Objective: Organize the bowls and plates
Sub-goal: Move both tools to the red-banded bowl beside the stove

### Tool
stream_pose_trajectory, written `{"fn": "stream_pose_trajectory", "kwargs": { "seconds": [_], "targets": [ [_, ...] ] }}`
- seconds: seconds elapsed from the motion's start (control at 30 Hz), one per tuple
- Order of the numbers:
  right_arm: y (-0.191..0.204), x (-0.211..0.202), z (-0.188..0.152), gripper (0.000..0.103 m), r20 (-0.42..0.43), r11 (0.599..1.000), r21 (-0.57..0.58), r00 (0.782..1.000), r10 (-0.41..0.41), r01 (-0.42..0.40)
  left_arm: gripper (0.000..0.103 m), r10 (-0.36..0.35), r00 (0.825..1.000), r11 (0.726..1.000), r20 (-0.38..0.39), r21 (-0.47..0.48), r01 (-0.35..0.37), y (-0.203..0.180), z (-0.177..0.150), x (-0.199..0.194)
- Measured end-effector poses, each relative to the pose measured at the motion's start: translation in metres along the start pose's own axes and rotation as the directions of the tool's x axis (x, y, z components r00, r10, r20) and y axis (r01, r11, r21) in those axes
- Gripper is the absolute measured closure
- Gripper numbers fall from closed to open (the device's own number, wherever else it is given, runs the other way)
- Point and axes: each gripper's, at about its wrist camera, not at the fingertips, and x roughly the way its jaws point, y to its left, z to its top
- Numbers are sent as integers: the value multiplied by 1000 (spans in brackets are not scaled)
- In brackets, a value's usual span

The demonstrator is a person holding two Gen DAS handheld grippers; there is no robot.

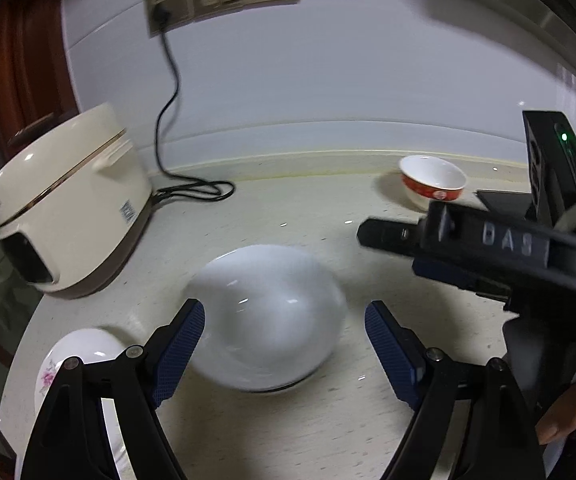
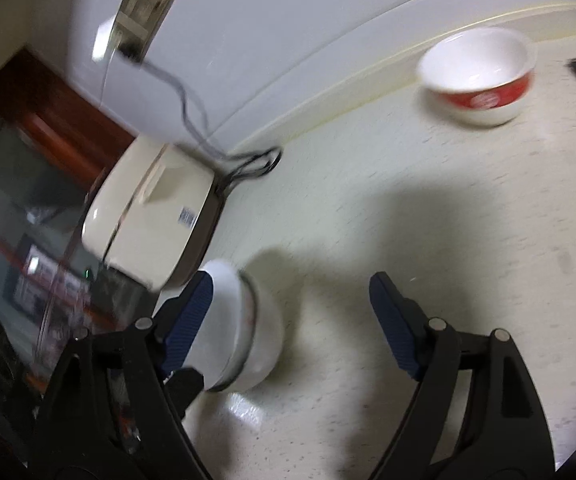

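While the left wrist view looked down over the counter (image 1: 288, 420), the left gripper (image 1: 284, 344) stood wide open and empty, its blue pads either side of a plain white plate (image 1: 266, 316) lying flat at centre frame, just ahead of the tips. A floral plate (image 1: 74, 364) sat at lower left, partly under the left finger. A red-banded bowl (image 1: 431, 182) stood upright at upper right, well apart, beyond the right gripper's body (image 1: 487, 248). A cream rice cooker (image 1: 68, 204) filled the left side.

Over in the right wrist view, the right gripper (image 2: 288, 320) was also spread wide, holding nothing. White dishes (image 2: 244, 320), blurred, sat at its left pad; touching or not, I couldn't tell. That bowl (image 2: 477, 76) sat mouth-up at upper right, far off. Round dishes have no long axis; the left gripper looked nearer the plate.
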Motion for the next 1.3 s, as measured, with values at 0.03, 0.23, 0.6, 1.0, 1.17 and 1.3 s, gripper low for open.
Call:
{"fn": "stream_pose_trajectory", "kwargs": {
  "seconds": [0.03,0.23,0.6,1.0,1.17,1.3],
  "targets": [
    [-6,-6,4,19,18,1000,27,1000,5,-5,19,-4,1000,1000,-4,8,4,-6,1,2],
    [-29,-35,18,18,120,993,111,991,-52,39,19,-26,1000,997,-16,73,27,-42,8,12],
    [-60,-80,29,18,263,958,231,937,-231,172,19,-23,1000,984,-5,179,24,-108,32,41],
    [-96,-103,31,18,323,896,387,878,-354,219,20,-160,987,983,-21,91,161,-123,41,86],
    [-85,-97,30,18,314,899,344,870,-381,270,20,-254,967,966,-14,37,254,-114,34,93],
    [-84,-89,31,16,308,904,297,866,-395,307,20,-307,951,952,-37,-4,307,-111,32,97]
  ]
}}
